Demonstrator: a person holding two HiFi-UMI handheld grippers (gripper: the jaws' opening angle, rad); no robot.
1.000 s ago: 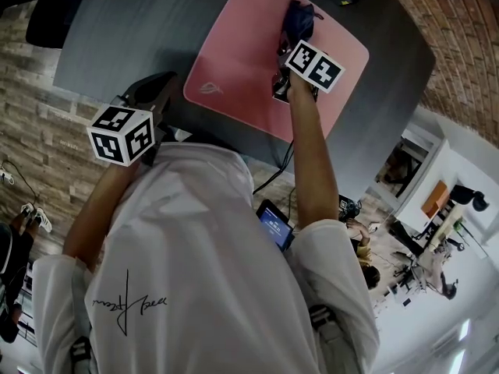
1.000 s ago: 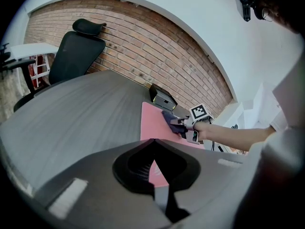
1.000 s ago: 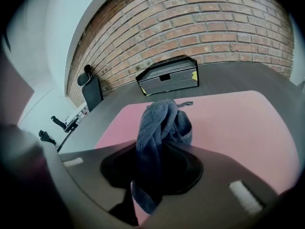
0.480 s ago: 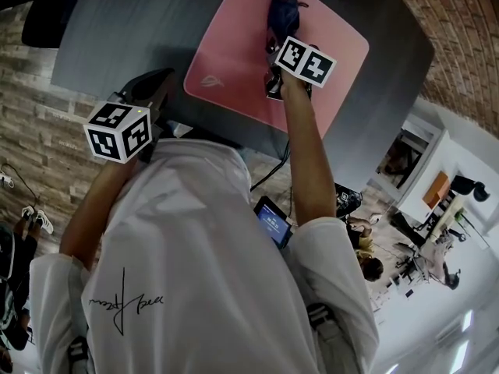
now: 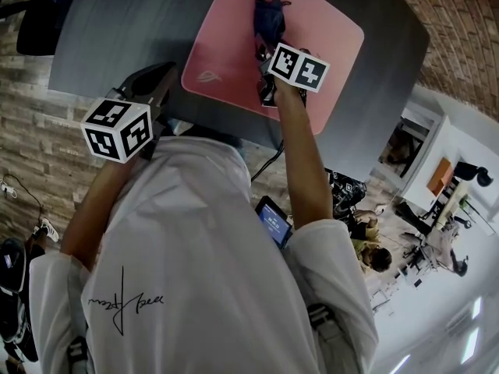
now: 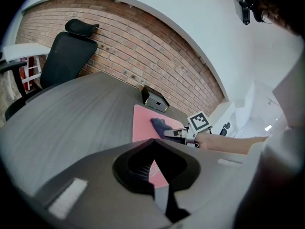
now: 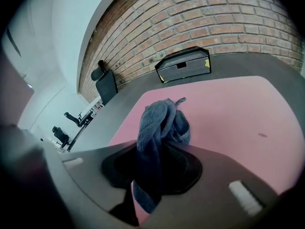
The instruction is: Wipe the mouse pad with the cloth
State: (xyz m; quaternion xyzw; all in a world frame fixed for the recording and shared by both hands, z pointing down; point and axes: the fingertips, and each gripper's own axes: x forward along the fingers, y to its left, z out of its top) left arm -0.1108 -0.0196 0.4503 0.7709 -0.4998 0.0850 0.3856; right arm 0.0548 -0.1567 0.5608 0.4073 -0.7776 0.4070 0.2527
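The right gripper has been shifted leftward, jaws clamped on the blue cloth. The left gripper is held closed and empty at the desk's near edge; beyond, the cloth is pressed onto the pink mouse pad.

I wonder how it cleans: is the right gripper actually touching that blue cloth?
Touching. In the right gripper view the right gripper has its jaws clamped on the blue cloth, which passes between them.
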